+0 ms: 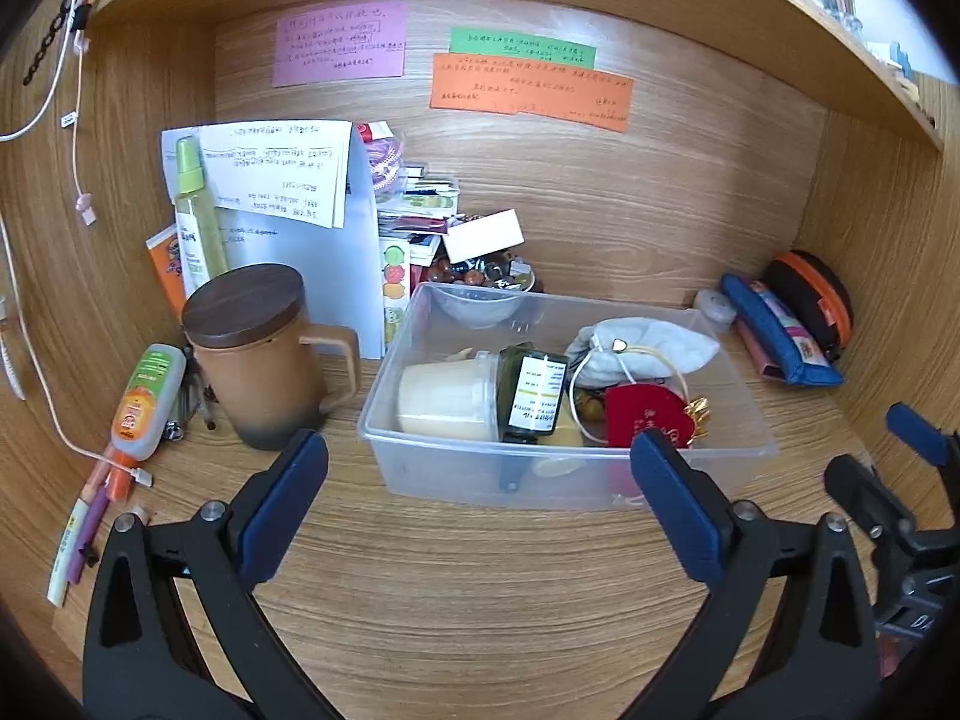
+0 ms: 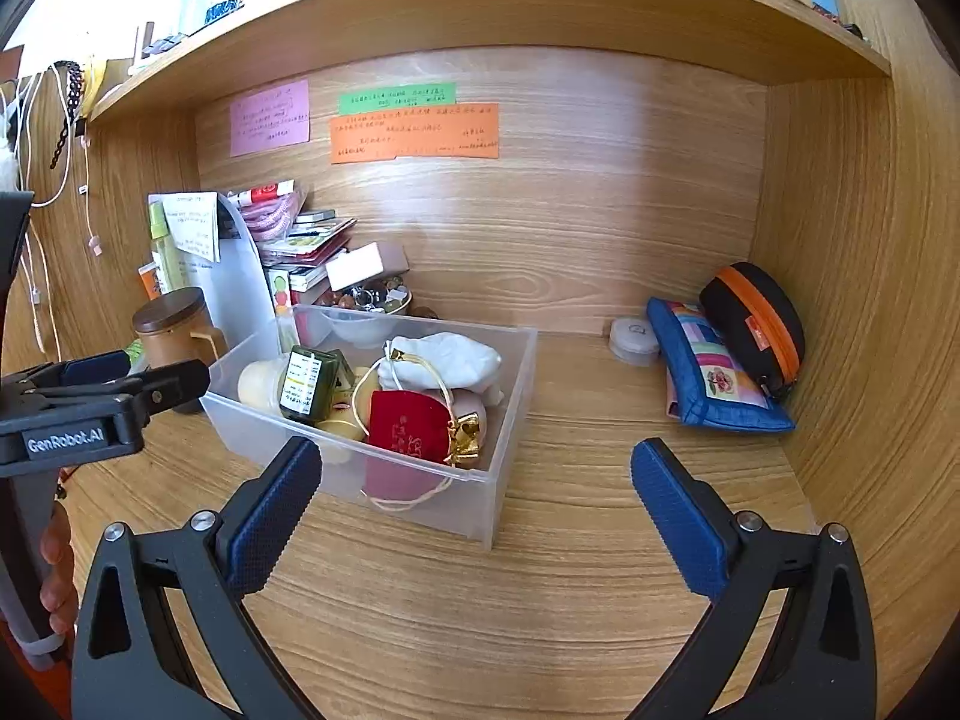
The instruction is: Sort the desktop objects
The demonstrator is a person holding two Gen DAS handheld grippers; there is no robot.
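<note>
- Left wrist view: the left gripper point(image 1: 480, 480) points forward and down over the wooden worktop point(image 1: 480, 600), its jaws spread wide with nothing between them.
- Just ahead of it sits a clear plastic box point(image 1: 564, 468), whose near wall lies between the two fingertips in this view, without touching them.
- In the box lie a cream jar point(image 1: 444, 399), a dark green bottle point(image 1: 531, 393) with a white label whose print is too small to read, a white cloth pouch point(image 1: 642, 348) and a red pouch point(image 1: 645, 417) with gold writing that cannot be made out.
- Left of the box stands a brown mug point(image 1: 264, 360) with a dark wooden lid.
- Pink, green and orange notes point(image 1: 528, 90) on the back wall carry handwriting that is not legible.
- At the right edge part of the right gripper point(image 1: 918, 438) shows.
- Right wrist view: the right gripper point(image 2: 477, 480) also tilts down toward the worktop point(image 2: 510, 600), jaws fully apart and empty.
- The box point(image 2: 456, 498) sits ahead and to the left, its right corner nearest.
- The left gripper's body point(image 2: 72, 420) at the left edge reads "GenRobot.AI"; fingers point(image 2: 57, 564) of a hand show below it.
- A blue patchwork pouch point(image 2: 714, 381) and a black case point(image 2: 756, 324) with an orange zip rest by the right wall.
</note>
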